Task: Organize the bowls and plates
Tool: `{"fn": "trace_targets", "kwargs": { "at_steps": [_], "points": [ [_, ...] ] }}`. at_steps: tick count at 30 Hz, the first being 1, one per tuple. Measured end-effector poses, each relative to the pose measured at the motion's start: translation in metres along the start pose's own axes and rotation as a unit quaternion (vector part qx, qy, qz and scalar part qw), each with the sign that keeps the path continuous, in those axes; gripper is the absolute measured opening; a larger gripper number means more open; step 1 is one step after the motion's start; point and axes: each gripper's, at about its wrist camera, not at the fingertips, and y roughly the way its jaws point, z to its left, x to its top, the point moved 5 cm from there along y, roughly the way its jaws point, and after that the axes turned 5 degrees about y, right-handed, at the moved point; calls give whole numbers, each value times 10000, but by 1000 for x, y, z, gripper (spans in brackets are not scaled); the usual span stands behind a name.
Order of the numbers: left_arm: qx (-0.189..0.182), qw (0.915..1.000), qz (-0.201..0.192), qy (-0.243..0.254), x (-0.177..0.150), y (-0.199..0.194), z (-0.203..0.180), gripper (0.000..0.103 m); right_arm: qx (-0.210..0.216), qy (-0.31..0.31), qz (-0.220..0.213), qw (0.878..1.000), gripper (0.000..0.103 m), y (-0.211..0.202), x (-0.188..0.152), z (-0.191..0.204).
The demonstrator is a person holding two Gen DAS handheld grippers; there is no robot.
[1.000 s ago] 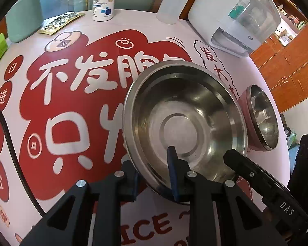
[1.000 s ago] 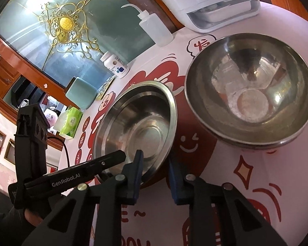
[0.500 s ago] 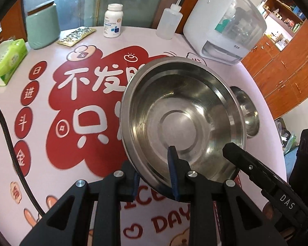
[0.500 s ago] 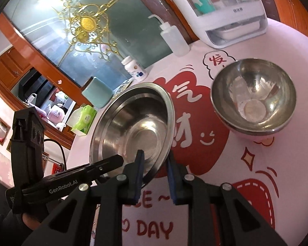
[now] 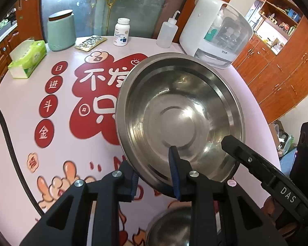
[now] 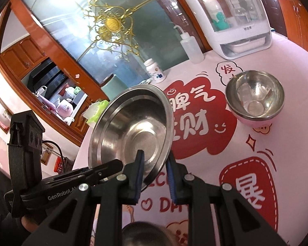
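Pink table (image 5: pixel 76 164): both grippers, left (image 5: pixel 155 176) loosening, right (image 6: pixel 154 171), pinch the steel basin's (image 5: pixel 180 121) rim, carrying it; next, nest it with a bowl (image 6: pixel 254 100).

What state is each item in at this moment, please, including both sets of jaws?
Large steel basin: empty, tilted, held off the table by its rim.
Left gripper: jaws opening slightly, rim between them.
Right gripper: jaws shut on basin rim.
Pink bowl: upright on table, empty.
Pill bottle: upright, capped.
Squeeze bottle: upright, capped.
Green canister: lid on.
Tissue box: opened.
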Motion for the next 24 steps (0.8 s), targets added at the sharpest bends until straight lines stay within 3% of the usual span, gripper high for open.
{"fn": "trace_targets", "kwargs": {
  "at_steps": [10,24],
  "points": [
    [-8,10000,-73,-3,-35,-48,3,25,-39,-114,-38,9999,21,-31,-34,33],
    [57,10000,-4,57,-104,-100,6,25,-95,-2,267,9996,21,-66,-112,57]
  ]
}}
